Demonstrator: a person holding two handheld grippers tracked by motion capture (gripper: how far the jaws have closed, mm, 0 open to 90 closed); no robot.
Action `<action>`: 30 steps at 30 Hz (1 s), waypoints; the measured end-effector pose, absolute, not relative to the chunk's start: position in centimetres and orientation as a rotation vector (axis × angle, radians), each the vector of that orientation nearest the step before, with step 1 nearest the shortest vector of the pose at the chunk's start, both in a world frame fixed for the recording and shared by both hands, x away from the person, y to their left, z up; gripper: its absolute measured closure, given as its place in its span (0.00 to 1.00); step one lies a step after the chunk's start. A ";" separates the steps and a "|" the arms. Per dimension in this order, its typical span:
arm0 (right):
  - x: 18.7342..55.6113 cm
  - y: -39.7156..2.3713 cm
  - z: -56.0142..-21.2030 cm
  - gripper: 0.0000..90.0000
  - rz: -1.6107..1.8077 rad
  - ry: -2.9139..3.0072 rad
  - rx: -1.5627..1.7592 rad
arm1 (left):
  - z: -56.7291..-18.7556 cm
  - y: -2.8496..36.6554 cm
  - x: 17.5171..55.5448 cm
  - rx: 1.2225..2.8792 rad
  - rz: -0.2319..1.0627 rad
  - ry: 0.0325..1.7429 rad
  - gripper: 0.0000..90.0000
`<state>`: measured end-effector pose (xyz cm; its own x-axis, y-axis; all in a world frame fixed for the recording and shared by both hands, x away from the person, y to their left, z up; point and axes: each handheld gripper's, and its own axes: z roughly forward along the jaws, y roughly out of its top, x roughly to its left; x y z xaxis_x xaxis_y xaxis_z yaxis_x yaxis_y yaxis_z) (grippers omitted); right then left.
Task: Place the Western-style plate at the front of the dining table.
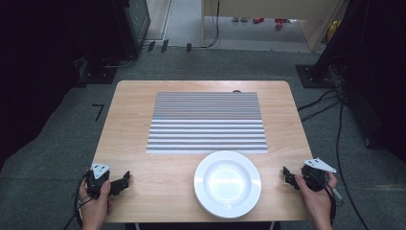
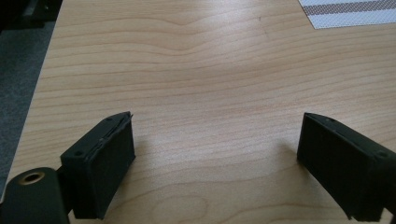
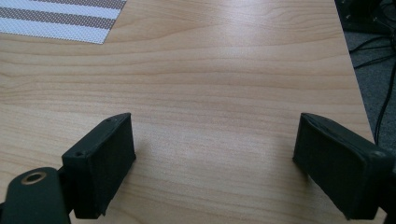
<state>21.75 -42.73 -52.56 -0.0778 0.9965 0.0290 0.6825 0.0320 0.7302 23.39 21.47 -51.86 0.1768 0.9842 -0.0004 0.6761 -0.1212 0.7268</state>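
Overhead, high view: plate (image 1: 227, 183) sat at the near edge of the worktop (image 1: 134, 124), just before the striped mat (image 1: 207, 122); left hand-held gripper (image 1: 123, 180) and right hand-held gripper (image 1: 287, 174) flanked it, well apart from it.
Left gripper view: jaws stood released, bare wood between them.
Right gripper view: jaws likewise released, holding nothing.
Step, judged: reaching for the plate; better to take the rim squarely and lift level.
Hard to tell: whether one plate or a stack.
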 end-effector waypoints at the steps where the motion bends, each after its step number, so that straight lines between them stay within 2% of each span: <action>1: 21.7 -42.7 -52.6 0.14 0.816 1.813 1.700 | -51.8 21.5 23.4 1.872 0.669 1.561 0.11; 11: 21.5 -42.8 -52.3 0.15 0.871 1.762 1.760 | -51.3 20.8 23.5 1.825 0.610 1.569 0.11; 30: 20.2 -40.4 -50.2 0.15 0.979 1.725 1.660 | -49.7 16.4 22.3 1.803 0.569 1.437 0.11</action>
<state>20.21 -40.42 -50.21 -0.0879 0.9913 0.0979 0.5925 -0.0269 0.8051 22.27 16.39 -49.71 0.2715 0.9565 -0.1070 0.6240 -0.0903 0.7761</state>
